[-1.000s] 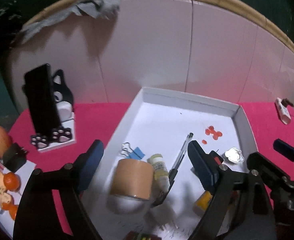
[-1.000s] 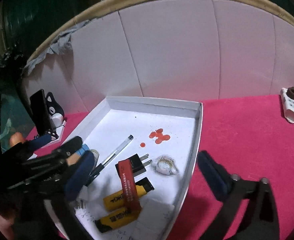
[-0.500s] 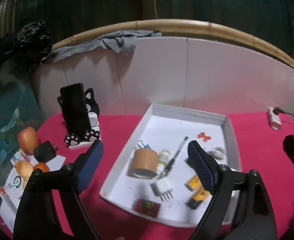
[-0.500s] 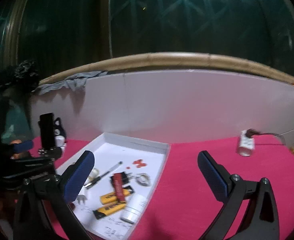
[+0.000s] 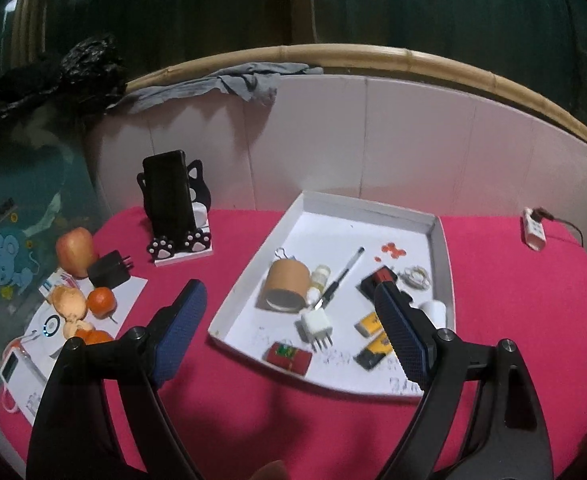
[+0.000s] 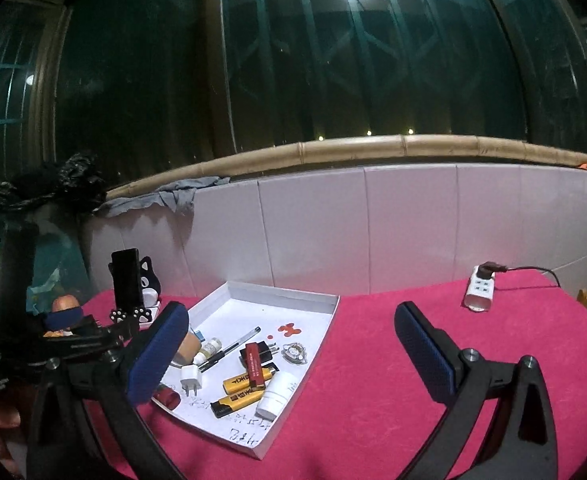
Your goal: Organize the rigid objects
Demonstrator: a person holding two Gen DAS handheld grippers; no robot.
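Pink tablecloth (image 5: 233,420) is filling the lower frame, you're hovering both empty grippers, left gripper (image 5: 293,332) and right gripper (image 6: 293,356) spread wide, likely done sorting the white tray (image 5: 447,264).

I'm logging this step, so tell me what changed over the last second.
Both grippers, left and right, pulled up and back from the tray; a second ago the left one was low over the tape roll. Both were open and empty then and are now. The white plug now shows beside the roll; its arrival isn't visible. Pen and lighters stayed.
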